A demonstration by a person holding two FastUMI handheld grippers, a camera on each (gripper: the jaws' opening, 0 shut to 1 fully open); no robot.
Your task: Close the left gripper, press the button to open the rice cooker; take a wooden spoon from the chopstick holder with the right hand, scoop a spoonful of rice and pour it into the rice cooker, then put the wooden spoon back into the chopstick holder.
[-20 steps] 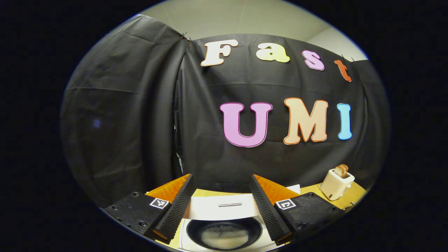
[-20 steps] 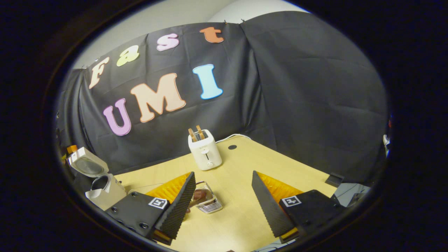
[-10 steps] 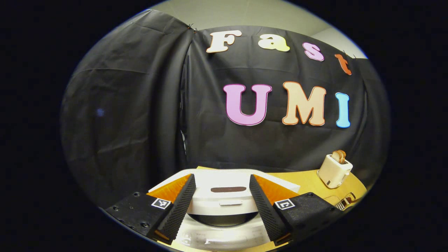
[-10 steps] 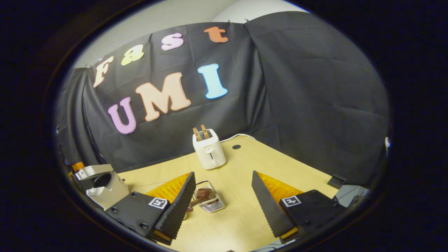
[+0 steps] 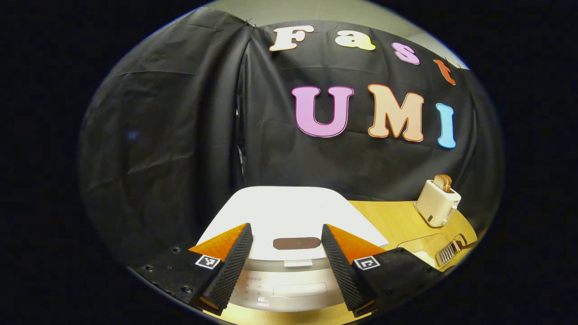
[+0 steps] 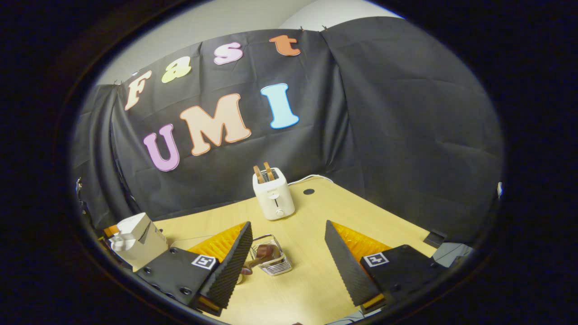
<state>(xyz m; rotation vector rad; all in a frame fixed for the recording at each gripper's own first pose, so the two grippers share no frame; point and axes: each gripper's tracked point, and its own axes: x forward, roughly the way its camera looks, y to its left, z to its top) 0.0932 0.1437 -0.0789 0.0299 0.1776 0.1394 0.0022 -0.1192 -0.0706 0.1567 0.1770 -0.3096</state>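
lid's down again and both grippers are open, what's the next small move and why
Probably just draw the left gripper back off the rice cooker. A second ago its lid stood open over rice in the pot; now it is down, and the wooden spoon sits in the chopstick holder, so little seems left.

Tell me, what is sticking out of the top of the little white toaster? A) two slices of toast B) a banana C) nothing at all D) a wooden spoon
A: two brown slices of toast stand upright in the slots of the white toaster, which sits on the wooden table near the black cloth wall.
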